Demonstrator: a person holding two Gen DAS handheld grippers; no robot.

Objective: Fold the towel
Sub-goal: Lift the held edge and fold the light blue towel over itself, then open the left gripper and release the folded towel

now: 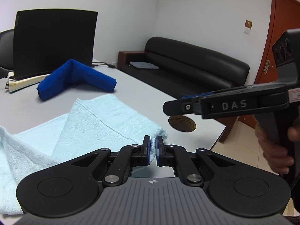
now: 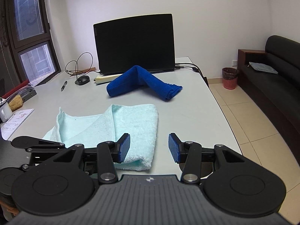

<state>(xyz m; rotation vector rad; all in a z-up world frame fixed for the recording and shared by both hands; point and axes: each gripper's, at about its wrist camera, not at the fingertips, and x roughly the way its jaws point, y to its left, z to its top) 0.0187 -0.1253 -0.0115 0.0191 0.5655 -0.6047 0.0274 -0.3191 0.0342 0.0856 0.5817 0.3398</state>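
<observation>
A light blue towel (image 1: 97, 123) lies partly folded on the grey table (image 1: 131, 86); it also shows in the right wrist view (image 2: 135, 123). My left gripper (image 1: 153, 150) is shut on the towel's near right corner. My right gripper (image 2: 149, 148) is open and empty, just above the towel's near right end, its left pad (image 2: 124, 146) over the cloth. The right gripper also shows from the side in the left wrist view (image 1: 225, 105), held by a hand above the table edge.
A rolled dark blue towel (image 2: 142, 82) lies bent behind the light one. A black monitor (image 2: 135, 43), notebook (image 2: 106, 78), mouse (image 2: 82, 79), pen (image 2: 64, 85) and cables sit at the back. A black sofa (image 1: 187, 63) and red bin (image 2: 230, 77) stand off right.
</observation>
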